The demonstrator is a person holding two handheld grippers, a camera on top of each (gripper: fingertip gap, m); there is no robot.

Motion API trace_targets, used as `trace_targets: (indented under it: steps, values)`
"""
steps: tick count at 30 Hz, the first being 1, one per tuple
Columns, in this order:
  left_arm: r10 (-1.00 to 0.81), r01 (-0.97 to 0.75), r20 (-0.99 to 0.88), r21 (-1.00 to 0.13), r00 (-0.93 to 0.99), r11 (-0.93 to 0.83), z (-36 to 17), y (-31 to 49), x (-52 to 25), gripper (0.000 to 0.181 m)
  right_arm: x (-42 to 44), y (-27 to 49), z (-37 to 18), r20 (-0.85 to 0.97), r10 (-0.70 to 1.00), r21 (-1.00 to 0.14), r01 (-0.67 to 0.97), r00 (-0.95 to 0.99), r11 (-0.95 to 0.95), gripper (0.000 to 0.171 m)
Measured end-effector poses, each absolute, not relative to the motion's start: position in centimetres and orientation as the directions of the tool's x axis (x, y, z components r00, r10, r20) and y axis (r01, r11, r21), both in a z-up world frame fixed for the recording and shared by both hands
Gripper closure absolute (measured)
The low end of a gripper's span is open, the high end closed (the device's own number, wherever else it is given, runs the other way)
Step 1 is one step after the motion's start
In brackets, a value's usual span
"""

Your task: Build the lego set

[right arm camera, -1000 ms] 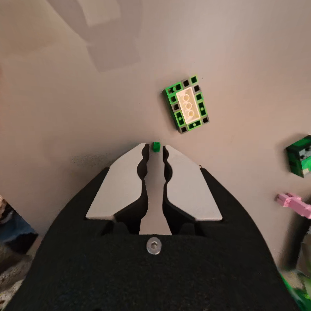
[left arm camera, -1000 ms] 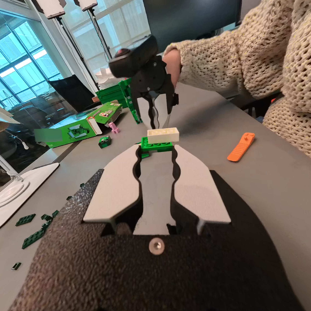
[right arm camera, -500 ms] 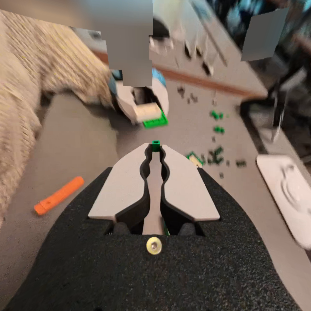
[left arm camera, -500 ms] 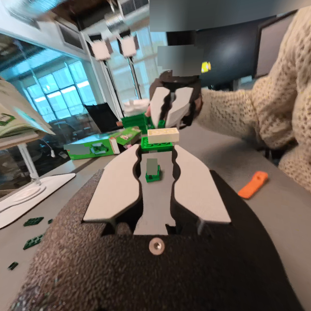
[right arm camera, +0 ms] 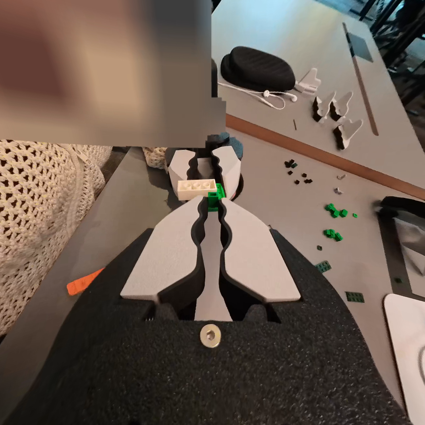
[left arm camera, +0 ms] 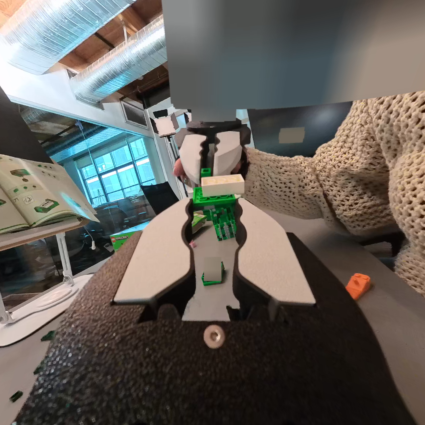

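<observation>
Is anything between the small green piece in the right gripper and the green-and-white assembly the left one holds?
Nothing visible. The right gripper holds the small green piece right beside the white brick of the assembly, which the left gripper holds.

A small green brick (right arm camera: 212, 202) is held in the right gripper (right arm camera: 212, 202), beside a white brick (right arm camera: 196, 188) held by the left gripper (right arm camera: 205, 181).
</observation>
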State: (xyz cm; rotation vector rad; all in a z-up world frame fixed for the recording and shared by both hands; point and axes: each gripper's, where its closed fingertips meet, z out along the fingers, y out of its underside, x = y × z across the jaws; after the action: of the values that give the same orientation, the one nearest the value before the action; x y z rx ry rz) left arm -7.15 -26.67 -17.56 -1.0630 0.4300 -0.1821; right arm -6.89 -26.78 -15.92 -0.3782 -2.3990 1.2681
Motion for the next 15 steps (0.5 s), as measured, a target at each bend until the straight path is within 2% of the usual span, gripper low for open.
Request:
trace_targets:
  steps: [15]
  values:
    - [-0.355,-0.09,-0.29,-0.869,0.889,0.487,-17.75,-26.89,-6.5,0.148,-7.3,-26.94,-16.48,0.217,0.387,-0.827,0.042,-0.896,0.561,0.163]
